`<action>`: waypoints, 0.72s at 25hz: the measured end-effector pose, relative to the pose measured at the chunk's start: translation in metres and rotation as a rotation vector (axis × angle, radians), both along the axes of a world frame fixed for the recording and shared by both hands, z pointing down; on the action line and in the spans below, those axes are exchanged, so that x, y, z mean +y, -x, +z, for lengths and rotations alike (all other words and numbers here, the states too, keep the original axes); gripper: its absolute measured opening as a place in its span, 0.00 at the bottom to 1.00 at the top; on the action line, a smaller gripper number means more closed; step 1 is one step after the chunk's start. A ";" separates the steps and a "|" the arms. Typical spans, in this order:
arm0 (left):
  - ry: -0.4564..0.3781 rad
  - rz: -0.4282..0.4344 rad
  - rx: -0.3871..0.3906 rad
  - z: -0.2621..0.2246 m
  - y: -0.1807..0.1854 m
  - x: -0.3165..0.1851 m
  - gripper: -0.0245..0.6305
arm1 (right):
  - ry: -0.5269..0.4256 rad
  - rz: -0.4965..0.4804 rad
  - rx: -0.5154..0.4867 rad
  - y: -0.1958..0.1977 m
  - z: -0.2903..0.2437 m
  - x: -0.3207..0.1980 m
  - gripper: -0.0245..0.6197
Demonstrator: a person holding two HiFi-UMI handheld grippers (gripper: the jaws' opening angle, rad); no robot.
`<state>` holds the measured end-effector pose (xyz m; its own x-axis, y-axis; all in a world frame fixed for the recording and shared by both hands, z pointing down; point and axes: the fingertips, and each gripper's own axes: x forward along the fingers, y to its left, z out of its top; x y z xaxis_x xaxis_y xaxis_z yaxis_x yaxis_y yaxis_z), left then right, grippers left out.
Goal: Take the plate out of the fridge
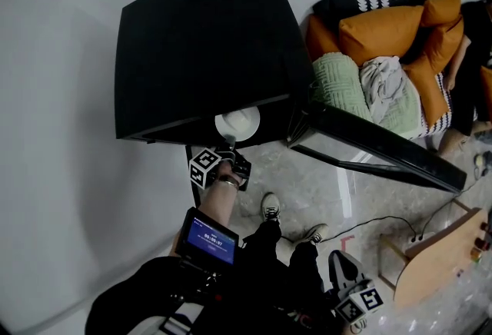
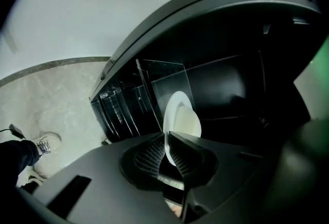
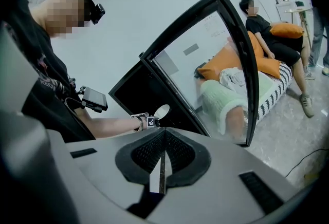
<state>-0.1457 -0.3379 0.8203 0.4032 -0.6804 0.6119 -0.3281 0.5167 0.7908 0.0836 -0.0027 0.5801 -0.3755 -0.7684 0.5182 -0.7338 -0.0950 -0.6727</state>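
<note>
The left gripper [image 2: 168,141] clamps the plate [image 2: 183,115] by its near rim at the fridge [image 1: 200,49] front edge; the right gripper [image 3: 162,138], closed and empty, hangs well apart.

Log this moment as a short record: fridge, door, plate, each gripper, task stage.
fridge: black fridge, against the wall
door: glass door, swung open
plate: white plate, at the fridge's open front
left gripper: left gripper, shut on the plate's rim
right gripper: right gripper, jaws together, nothing between them, held away from the fridge
task stage: plate gripped; cannot tell whether it is fully clear of the fridge
</note>
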 end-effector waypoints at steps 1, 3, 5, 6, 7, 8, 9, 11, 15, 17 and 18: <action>-0.003 -0.001 0.002 0.000 0.001 0.001 0.08 | 0.001 -0.005 -0.003 0.001 0.000 -0.001 0.05; -0.014 -0.010 0.015 0.000 0.001 0.000 0.08 | 0.004 -0.008 -0.010 0.002 0.000 -0.002 0.05; -0.046 -0.014 0.037 -0.001 0.000 -0.002 0.08 | -0.014 -0.015 0.000 -0.001 0.002 -0.001 0.05; -0.070 -0.012 0.043 -0.001 0.000 -0.003 0.08 | -0.023 -0.017 0.006 -0.002 0.002 0.000 0.05; -0.094 -0.010 0.046 -0.002 0.001 -0.004 0.09 | -0.029 -0.017 0.009 -0.003 0.003 0.000 0.05; -0.117 -0.011 0.048 -0.003 0.001 -0.005 0.09 | -0.030 -0.017 0.012 -0.004 0.003 0.001 0.05; -0.136 -0.014 0.052 -0.003 0.002 -0.007 0.12 | -0.026 -0.020 0.017 -0.004 0.004 0.002 0.05; -0.155 -0.022 0.064 -0.002 0.002 -0.010 0.17 | -0.004 -0.030 0.026 -0.004 0.006 0.006 0.05; -0.156 -0.026 0.057 0.001 0.001 -0.012 0.18 | 0.012 -0.023 0.000 0.000 0.005 0.004 0.05; -0.143 -0.044 0.056 0.001 0.002 -0.011 0.17 | 0.024 -0.027 -0.003 0.002 0.005 0.004 0.05; -0.135 -0.052 0.053 0.002 0.002 -0.011 0.17 | 0.029 -0.028 -0.005 0.003 0.005 0.004 0.05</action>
<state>-0.1480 -0.3487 0.8224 0.3948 -0.7759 0.4920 -0.2601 0.4192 0.8698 0.0804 0.0017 0.5852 -0.3989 -0.7424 0.5383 -0.7333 -0.0943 -0.6733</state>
